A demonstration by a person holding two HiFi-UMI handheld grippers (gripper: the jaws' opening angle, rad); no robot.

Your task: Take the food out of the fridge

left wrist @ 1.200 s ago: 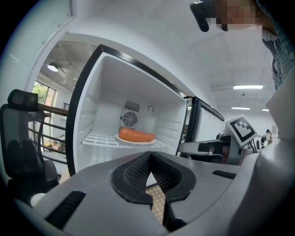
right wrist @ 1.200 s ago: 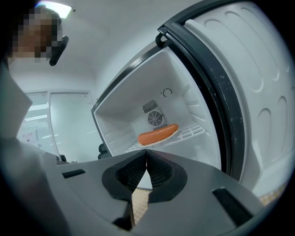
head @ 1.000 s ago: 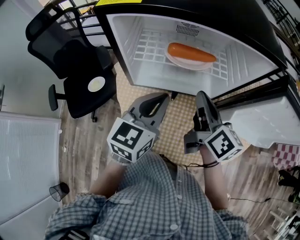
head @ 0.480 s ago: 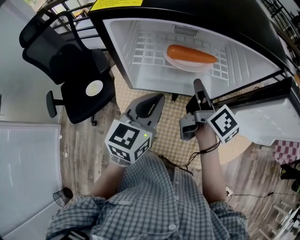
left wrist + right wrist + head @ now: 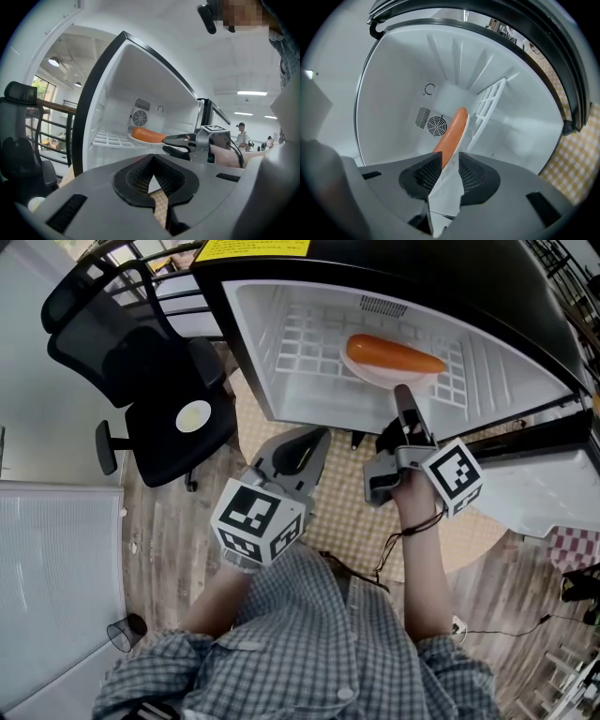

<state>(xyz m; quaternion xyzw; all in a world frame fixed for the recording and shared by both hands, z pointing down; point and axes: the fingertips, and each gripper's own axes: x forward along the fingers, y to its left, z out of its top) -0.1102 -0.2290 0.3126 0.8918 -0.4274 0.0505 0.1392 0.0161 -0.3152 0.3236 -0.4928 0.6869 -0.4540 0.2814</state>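
Note:
An orange sausage (image 5: 396, 354) (image 5: 147, 135) (image 5: 452, 133) lies on a white plate (image 5: 375, 376) (image 5: 446, 192) on the wire shelf (image 5: 300, 338) of the open fridge (image 5: 281, 399). My right gripper (image 5: 403, 390) (image 5: 165, 144) (image 5: 445, 173) is rolled on its side at the plate's near rim. It is open, and the white rim shows in the gap between its jaws. My left gripper (image 5: 314, 437) (image 5: 153, 178) is shut and empty. It hangs lower, in front of the fridge and left of the right one.
The fridge door (image 5: 544, 484) stands swung out to the right. A black office chair (image 5: 150, 381) is on the left. A checkered mat (image 5: 347, 493) covers the floor under the grippers. A small bin (image 5: 127, 634) sits at the lower left.
My right gripper has moved forward to the fridge's mouth and rolled onto its side, reaching the plate's rim. The left gripper has shifted only a little.

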